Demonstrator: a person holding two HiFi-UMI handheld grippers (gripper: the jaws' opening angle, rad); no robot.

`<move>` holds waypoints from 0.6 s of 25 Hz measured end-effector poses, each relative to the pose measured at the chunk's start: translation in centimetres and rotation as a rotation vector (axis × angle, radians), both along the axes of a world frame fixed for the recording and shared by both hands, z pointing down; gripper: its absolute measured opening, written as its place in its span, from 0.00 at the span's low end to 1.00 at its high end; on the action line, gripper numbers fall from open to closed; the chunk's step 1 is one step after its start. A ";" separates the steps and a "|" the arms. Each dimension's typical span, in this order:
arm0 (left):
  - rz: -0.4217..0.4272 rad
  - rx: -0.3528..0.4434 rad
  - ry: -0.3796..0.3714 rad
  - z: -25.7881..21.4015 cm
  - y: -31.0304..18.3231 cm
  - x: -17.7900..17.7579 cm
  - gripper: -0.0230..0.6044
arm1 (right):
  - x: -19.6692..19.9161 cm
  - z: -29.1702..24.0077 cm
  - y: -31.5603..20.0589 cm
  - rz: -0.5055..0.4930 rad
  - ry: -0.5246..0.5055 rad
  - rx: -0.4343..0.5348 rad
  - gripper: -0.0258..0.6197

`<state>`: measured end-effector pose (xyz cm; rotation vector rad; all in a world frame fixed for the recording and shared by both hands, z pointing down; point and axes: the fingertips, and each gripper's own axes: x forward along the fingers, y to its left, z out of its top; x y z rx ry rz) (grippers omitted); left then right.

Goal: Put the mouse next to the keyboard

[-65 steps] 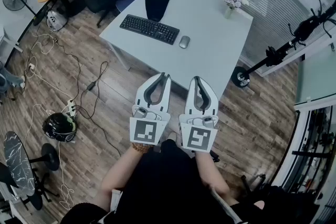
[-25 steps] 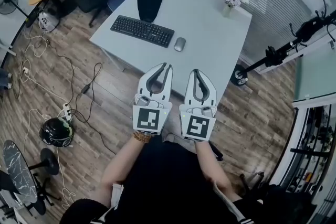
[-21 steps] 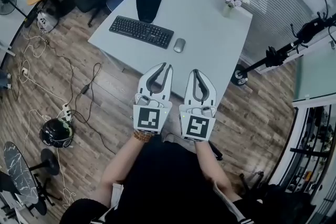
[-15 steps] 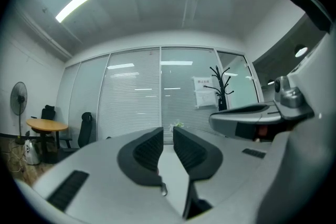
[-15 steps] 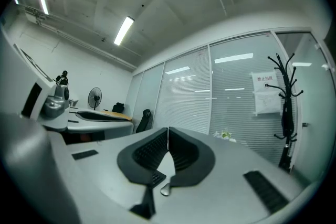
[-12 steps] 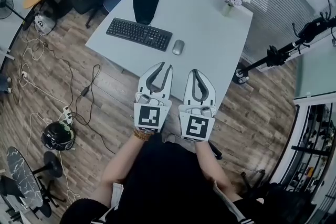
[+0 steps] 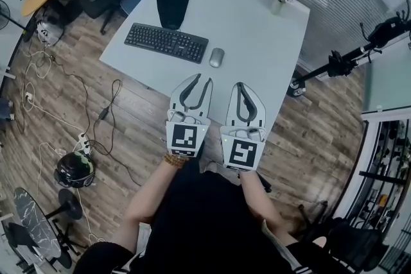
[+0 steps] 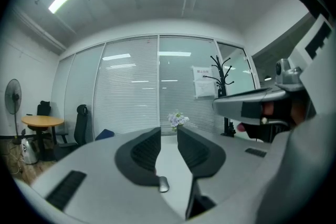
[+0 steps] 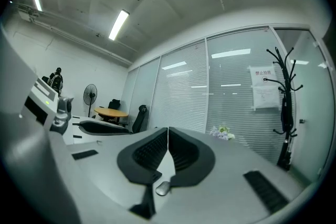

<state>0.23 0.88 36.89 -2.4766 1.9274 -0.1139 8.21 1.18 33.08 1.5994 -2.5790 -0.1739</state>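
left tool just opening, empty; right tool clenched; mouse beside keyboard at counter's near edge; poster unreadable.

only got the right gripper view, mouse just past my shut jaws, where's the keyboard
observer: head view shows the keyboard on the table, left of the mouse, close but not touching.
operator: left gripper holding anything
observer: no, the left gripper has its jaws slightly apart; they have just been opening, and nothing is between them.
operator: anything else by the keyboard
observer: a black mat lies just beyond it on the table.
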 end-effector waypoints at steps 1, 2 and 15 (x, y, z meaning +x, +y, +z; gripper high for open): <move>0.003 -0.007 0.000 0.3 -0.4 0.0 0.20 | 0.0 0.1 -0.3 0.003 0.002 -0.001 0.04; 0.005 -0.013 0.001 0.7 -0.7 -0.1 0.21 | -0.1 0.2 -0.5 0.006 0.004 -0.003 0.04; 0.027 -0.092 0.010 5.5 -5.4 -0.6 0.25 | -0.6 2.9 -3.7 0.041 0.031 -0.057 0.04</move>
